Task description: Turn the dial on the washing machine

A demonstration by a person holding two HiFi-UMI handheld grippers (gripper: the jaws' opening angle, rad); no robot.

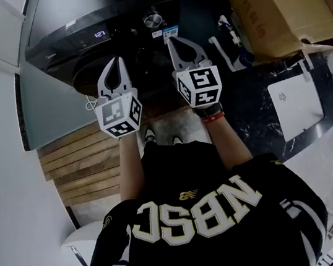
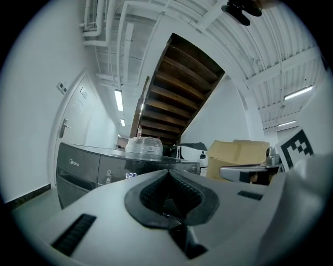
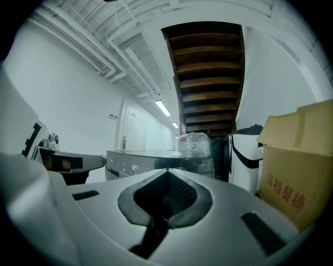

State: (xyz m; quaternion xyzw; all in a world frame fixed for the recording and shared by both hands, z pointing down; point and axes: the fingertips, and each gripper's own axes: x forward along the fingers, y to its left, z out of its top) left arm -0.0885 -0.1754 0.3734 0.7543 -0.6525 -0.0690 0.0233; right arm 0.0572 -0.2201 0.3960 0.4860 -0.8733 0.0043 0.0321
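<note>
The dark grey washing machine point(image 1: 64, 42) stands ahead of me, with a lit display point(image 1: 99, 34) and a chrome dial point(image 1: 152, 20) on its front panel. My left gripper point(image 1: 119, 60) is held level in front of the machine's door, below the display, jaws shut and empty. My right gripper point(image 1: 171, 41) is beside it, just below and right of the dial and apart from it, also shut with nothing between the pads. In the left gripper view, the machine point(image 2: 78, 169) lies beyond the closed jaws. The right gripper view shows the machine's display point(image 3: 134, 168); the dial is hidden behind the jaws.
A plastic-wrapped bundle point(image 2: 144, 145) sits on top of the machine. A large cardboard box point(image 1: 278, 5) stands to the right, with a white appliance point(image 1: 297, 105) below it. Wooden slats point(image 1: 81, 168) cover the floor at left. A dark staircase point(image 3: 208, 72) rises overhead.
</note>
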